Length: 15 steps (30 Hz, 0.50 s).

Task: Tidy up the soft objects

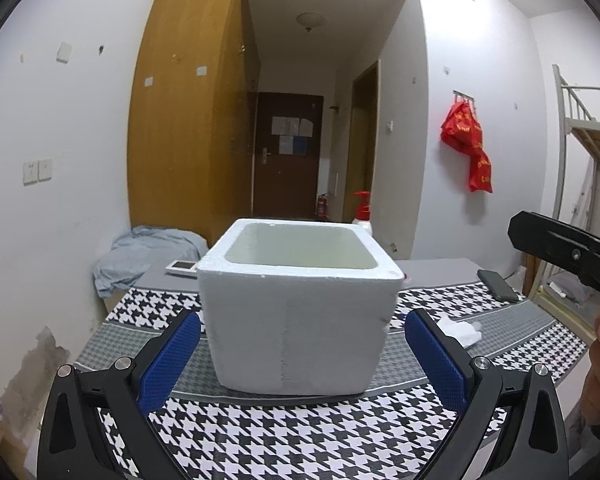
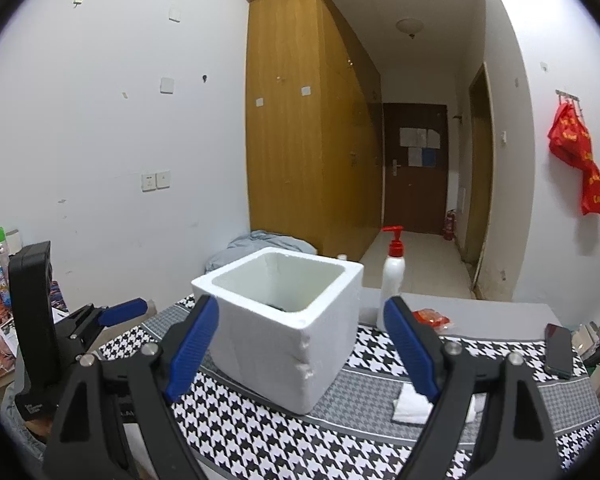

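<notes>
Counter (image 1: 260,440): houndstooth cloth spread.
Foam box (image 1: 300,320): little seen inside.
White soft pieces (image 2: 414,404): left outside.
Left gripper (image 1: 302,354): fingers spread, empty.
Right gripper (image 2: 302,352): fingers spread, empty.

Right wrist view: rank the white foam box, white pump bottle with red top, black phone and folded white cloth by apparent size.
1. white foam box
2. white pump bottle with red top
3. black phone and folded white cloth: look alike; the cloth is partly hidden behind the gripper finger, so unranked.

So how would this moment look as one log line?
left gripper: open, empty | right gripper: open, empty | foam box: upright on table | white soft piece: beside box
</notes>
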Each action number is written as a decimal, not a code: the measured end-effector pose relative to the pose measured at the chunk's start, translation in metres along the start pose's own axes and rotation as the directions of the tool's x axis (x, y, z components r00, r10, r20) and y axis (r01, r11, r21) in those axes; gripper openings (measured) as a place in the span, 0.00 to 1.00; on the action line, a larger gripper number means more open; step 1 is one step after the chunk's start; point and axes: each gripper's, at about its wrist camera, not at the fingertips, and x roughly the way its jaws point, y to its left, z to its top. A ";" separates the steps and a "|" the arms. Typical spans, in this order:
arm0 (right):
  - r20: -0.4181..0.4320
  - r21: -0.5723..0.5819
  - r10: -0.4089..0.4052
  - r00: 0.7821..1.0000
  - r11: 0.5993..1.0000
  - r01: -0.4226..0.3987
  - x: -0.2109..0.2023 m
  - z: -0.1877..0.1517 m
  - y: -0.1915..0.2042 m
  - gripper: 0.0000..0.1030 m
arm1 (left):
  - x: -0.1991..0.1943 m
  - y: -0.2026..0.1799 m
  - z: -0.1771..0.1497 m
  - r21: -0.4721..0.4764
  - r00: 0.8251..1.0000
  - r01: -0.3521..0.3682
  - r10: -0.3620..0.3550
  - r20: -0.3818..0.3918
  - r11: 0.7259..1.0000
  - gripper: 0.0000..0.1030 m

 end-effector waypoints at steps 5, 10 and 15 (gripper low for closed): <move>-0.004 0.018 -0.022 1.000 1.000 0.022 -0.006 -0.013 -0.009 0.85 | 0.003 -0.007 -0.003 0.010 0.999 0.040 -0.040 0.008 0.999 0.99; -0.008 0.053 -0.066 0.998 0.996 0.066 -0.015 -0.028 -0.025 0.85 | 0.009 -0.018 -0.005 0.029 0.997 0.080 -0.081 0.005 0.996 0.99; -0.020 0.104 -0.118 0.993 0.987 0.119 -0.027 -0.046 -0.046 0.85 | 0.014 -0.035 -0.010 0.066 0.991 0.132 -0.133 0.007 0.989 0.99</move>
